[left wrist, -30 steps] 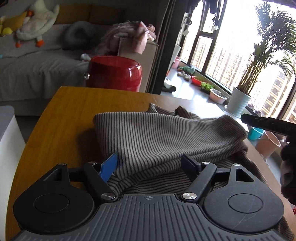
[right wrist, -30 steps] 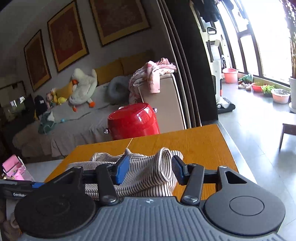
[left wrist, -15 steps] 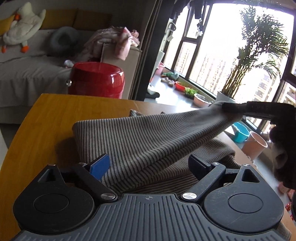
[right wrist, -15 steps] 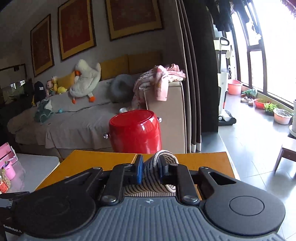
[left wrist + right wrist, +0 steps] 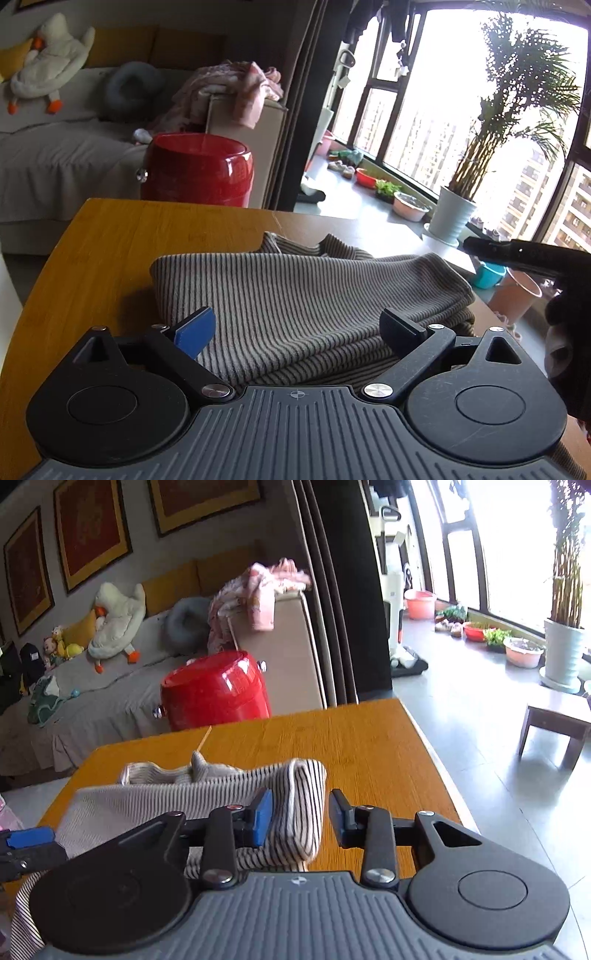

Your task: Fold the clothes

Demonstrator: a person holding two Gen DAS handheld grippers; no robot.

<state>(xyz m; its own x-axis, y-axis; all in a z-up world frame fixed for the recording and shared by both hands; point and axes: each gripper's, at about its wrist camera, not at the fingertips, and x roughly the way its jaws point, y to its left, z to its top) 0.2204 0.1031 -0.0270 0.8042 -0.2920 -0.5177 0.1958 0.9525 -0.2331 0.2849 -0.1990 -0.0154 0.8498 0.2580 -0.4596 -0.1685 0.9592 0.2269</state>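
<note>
Nearest the lens, the left gripper (image 5: 297,328) stood with its jaws spread wide, having just been opening further, and the striped garment (image 5: 295,306) lay between them with neither pad pressing on it. That was a clean release. The garment sat folded over itself in soft layers on the wooden table (image 5: 110,251), its near edge running under the gripper body and a crumpled bit poking up at the far side.

Over on the right, the right gripper (image 5: 300,818) had its jaws partly apart, just opening again after a squeeze. The rolled fold of the striped cloth sat in the gap, resting against the blue left pad, while a clear sliver of table showed between the cloth and the right pad, so no clamp there either. From the left wrist view, that same gripper's dark fingertip (image 5: 480,249) hung just past the garment's right end, with a gloved hand (image 5: 569,332) behind it at the frame edge.

Past the table's far edge stood a shiny red stool (image 5: 197,171), tight against the grey-covered sofa (image 5: 55,158). On the sofa lay a white plush duck (image 5: 48,70) and a round grey cushion (image 5: 129,88), with pink clothes (image 5: 236,88) heaped over the armrest. Off to the right, by the bright windows, a tall potted palm (image 5: 458,218) stood on the floor.
</note>
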